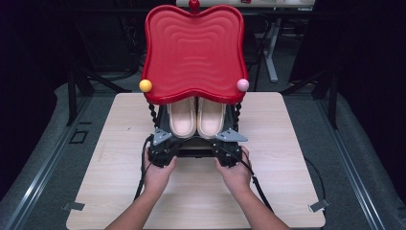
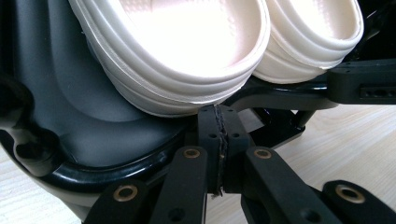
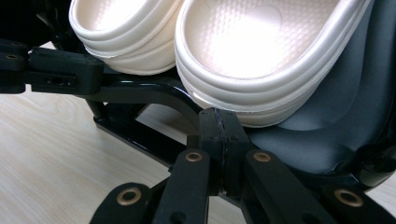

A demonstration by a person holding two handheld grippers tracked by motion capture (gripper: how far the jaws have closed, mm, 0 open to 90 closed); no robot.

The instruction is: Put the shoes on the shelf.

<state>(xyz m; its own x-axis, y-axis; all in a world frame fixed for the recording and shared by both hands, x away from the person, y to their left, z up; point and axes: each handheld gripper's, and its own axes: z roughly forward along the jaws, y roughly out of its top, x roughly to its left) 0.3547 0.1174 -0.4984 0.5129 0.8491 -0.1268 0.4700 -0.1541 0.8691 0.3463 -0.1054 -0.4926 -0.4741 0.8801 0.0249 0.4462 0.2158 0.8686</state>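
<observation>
A two-level stand sits on the table, with a red wavy tray [image 1: 194, 52] on top that carries a yellow ball [image 1: 145, 85] and a pink ball [image 1: 242, 85] at its front corners. Below it, a black tray [image 2: 93, 116] holds a pair of cream slippers [image 1: 182, 117] [image 1: 211, 117], heels toward me. My left gripper [image 1: 165, 139] and right gripper [image 1: 230, 139] are side by side at the black tray's front rim. The left gripper [image 2: 218, 116] has its pads pressed together just under a slipper heel [image 2: 177, 51]. The right gripper [image 3: 219, 116] is also shut, below the other slipper [image 3: 261, 51].
The light wooden table [image 1: 119, 143] has bare surface left, right and in front of the stand. Twisted black posts [image 1: 152, 112] carry the red tray. Dark floor, table legs and black stands surround the table; another desk stands behind.
</observation>
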